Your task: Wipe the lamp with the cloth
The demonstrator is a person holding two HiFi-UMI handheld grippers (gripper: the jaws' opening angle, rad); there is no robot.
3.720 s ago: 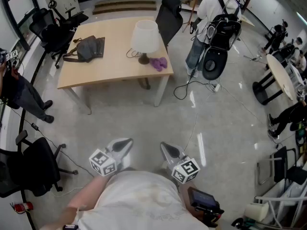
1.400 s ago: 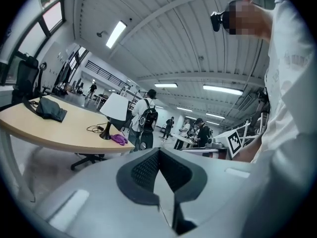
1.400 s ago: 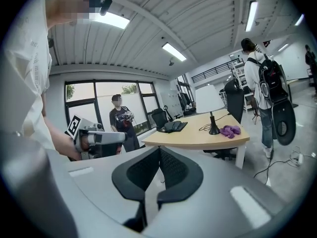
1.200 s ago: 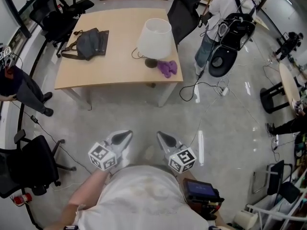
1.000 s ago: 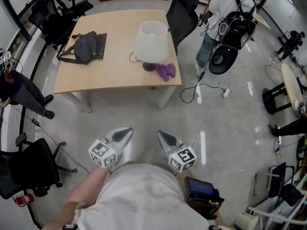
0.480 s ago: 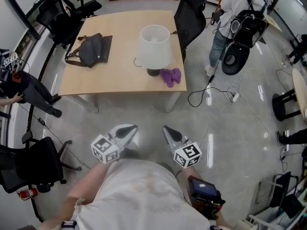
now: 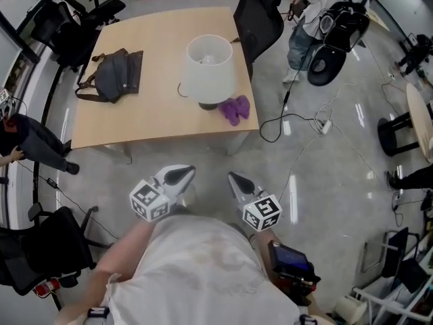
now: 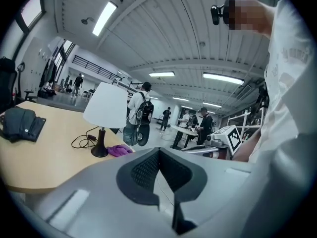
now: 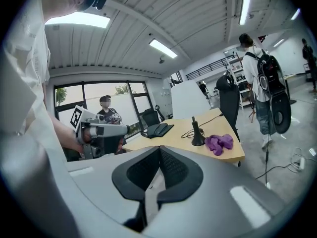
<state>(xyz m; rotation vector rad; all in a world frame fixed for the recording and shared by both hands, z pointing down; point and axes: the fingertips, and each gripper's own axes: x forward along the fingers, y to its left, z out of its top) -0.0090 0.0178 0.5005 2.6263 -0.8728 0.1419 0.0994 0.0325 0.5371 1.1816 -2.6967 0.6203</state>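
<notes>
A white-shaded lamp stands on the wooden table near its right front corner. A purple cloth lies beside the lamp's base. Both show again in the left gripper view, lamp and cloth, and in the right gripper view, lamp and cloth. My left gripper and right gripper hang over the floor in front of the table, well short of its edge. Each is shut with nothing between its jaws, as the left gripper and right gripper views also show.
A dark bag lies on the table's left half. A black office chair stands behind the table's right side. A person with a backpack stands beyond it, and cables trail over the floor there. More chairs are at the left.
Both grippers have moved forward towards the table, which now sits nearer in the head view. The jaws stayed shut and empty.
</notes>
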